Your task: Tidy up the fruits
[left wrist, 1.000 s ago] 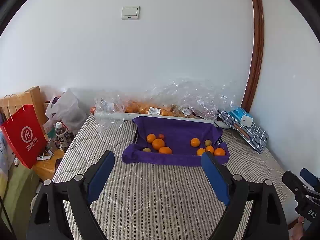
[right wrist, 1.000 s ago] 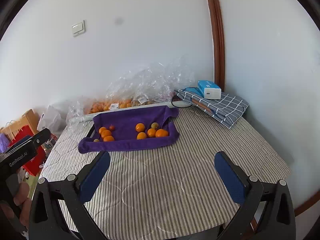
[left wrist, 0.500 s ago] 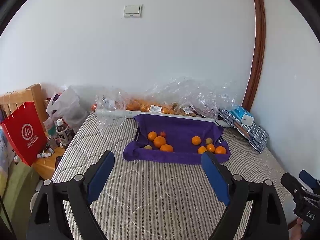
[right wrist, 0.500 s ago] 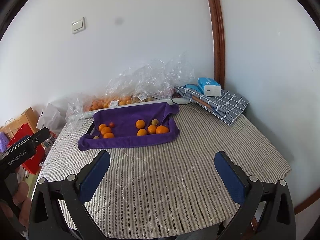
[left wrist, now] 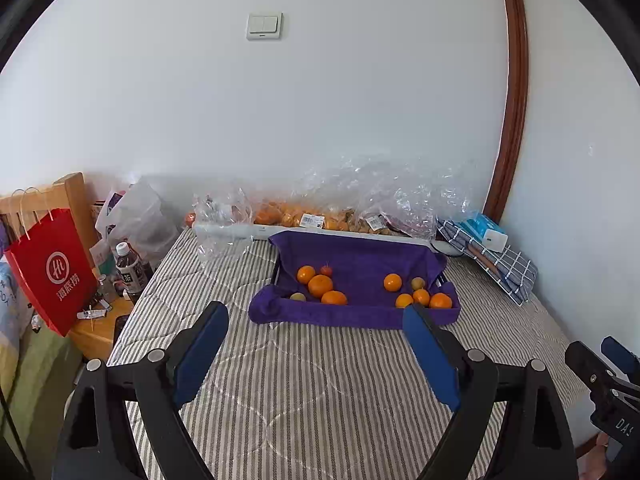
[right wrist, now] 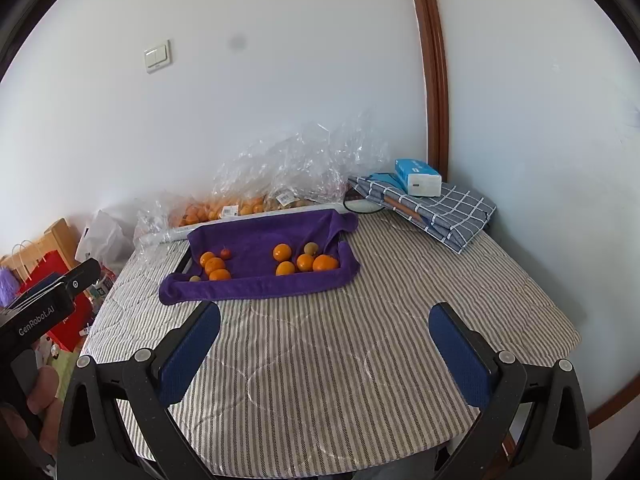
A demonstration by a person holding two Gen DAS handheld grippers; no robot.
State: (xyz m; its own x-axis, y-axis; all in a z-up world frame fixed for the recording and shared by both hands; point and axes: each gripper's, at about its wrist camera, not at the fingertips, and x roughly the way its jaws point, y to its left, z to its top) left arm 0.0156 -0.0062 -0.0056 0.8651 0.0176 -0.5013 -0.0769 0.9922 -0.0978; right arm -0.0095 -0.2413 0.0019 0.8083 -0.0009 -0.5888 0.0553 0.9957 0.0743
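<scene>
A tray lined with a purple towel (left wrist: 360, 256) (right wrist: 256, 236) sits at the back of the striped table. It holds two clusters of fruit: oranges (left wrist: 320, 285) (right wrist: 215, 265) with a small red fruit (left wrist: 326, 270) and a small greenish one (left wrist: 297, 297) on the left, and oranges (left wrist: 440, 301) (right wrist: 325, 263) with another greenish fruit (left wrist: 417, 282) on the right. My left gripper (left wrist: 316, 344) hovers open and empty in front of the tray. My right gripper (right wrist: 326, 338) also stands open and empty, short of the tray.
Clear plastic bags (left wrist: 360, 200) holding more oranges lie against the wall. A folded checked cloth (right wrist: 432, 208) with a blue tissue pack (right wrist: 418, 178) sits back right. A red paper bag (left wrist: 52, 272) and a bottle (left wrist: 130, 268) stand off the table's left edge.
The views have shifted only slightly; both grippers stay open and nothing on the table has moved.
</scene>
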